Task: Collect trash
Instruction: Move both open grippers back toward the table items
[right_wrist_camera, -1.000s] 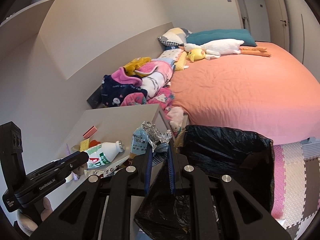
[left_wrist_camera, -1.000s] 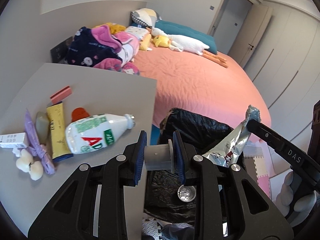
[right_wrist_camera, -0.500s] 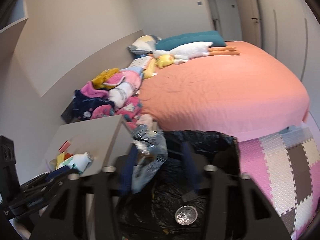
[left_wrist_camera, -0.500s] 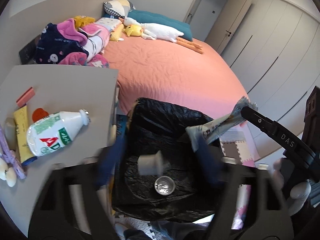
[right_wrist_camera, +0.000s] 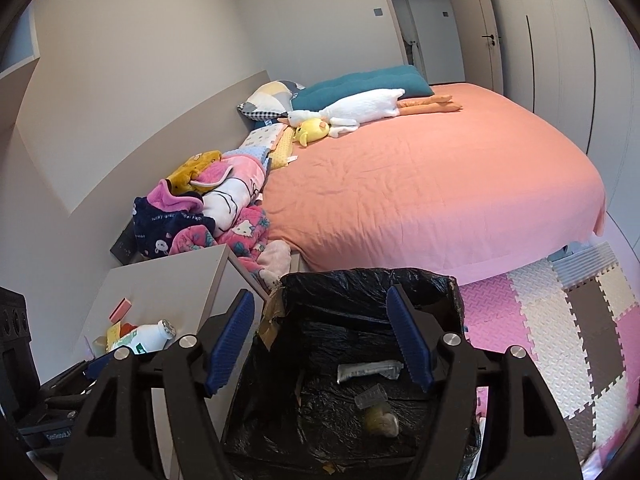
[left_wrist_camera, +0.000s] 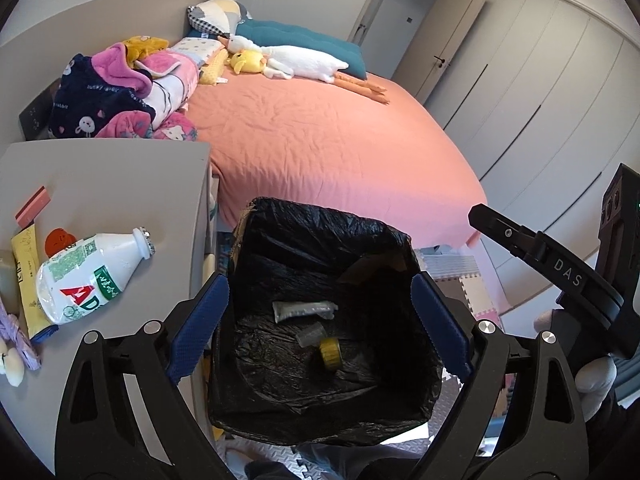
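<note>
- Hovering over a bin (left_wrist_camera: 320,240) lined with a black bag, both tongs point down into it. The bin stands on the floor between the bedside table (left_wrist_camera: 120,184) on the left and the bed (left_wrist_camera: 328,144) beyond.
- The left tongs (left_wrist_camera: 320,324) stand wide apart with nothing between the blue pads.
- The right tongs (right_wrist_camera: 320,340) are opening, and nothing sits between their pads either.
- Trash already lies at the bottom of the bin: a silver wrapper (left_wrist_camera: 304,310), a small clear cup (left_wrist_camera: 310,334) and a yellow round lid (left_wrist_camera: 330,353).
- More remains on the table at near left: a white bottle (left_wrist_camera: 86,280) lying on its side, a yellow sachet (left_wrist_camera: 28,280), a pink bar (left_wrist_camera: 33,206) and a purple strip (left_wrist_camera: 18,336).
- Judging from this, the task looks partly done, with the table items yet to be collected.
</note>
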`<move>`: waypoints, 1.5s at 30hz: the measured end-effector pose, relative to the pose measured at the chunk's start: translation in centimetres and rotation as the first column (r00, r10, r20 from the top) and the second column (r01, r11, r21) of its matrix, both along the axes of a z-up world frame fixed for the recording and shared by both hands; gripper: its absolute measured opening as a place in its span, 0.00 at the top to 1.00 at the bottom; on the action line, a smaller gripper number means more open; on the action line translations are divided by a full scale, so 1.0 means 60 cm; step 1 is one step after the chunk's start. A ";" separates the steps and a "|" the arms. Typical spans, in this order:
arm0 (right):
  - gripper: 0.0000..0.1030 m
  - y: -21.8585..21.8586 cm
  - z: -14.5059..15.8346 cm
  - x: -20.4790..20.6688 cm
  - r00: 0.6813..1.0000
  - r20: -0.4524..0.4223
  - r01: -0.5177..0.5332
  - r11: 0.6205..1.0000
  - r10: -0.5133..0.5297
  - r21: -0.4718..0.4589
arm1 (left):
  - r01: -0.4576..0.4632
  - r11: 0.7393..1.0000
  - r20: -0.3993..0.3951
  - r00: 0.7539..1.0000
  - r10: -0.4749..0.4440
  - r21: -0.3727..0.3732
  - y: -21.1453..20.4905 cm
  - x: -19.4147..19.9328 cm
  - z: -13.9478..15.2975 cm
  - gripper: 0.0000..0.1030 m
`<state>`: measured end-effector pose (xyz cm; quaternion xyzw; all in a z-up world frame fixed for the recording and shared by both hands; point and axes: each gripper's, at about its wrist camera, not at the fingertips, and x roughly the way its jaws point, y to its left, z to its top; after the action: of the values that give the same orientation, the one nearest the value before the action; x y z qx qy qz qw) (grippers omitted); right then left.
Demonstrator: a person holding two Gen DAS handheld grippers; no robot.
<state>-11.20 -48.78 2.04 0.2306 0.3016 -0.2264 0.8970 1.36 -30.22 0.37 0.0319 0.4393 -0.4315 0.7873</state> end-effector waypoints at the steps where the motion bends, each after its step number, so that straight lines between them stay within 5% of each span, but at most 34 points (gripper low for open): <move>1: 0.33 0.002 0.000 0.001 1.000 -0.001 -0.006 1.000 0.006 0.000 | -0.005 1.000 0.000 1.000 0.005 0.000 0.004 0.001 -0.001 0.13; 27: 0.33 0.122 -0.014 0.111 0.960 -0.032 -0.277 0.961 0.277 -0.004 | -0.252 0.967 0.010 0.968 0.251 0.029 0.151 0.038 -0.007 0.13; 45: 0.26 0.224 -0.032 0.202 0.865 -0.093 -0.497 0.867 0.493 -0.026 | -0.442 0.894 0.019 0.897 0.441 0.072 0.258 0.065 -0.021 0.13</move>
<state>0.94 -35.36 0.13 0.1136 0.3820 -0.0055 0.9171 5.28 -14.72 -0.91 -0.0387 0.4499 -0.2249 0.8634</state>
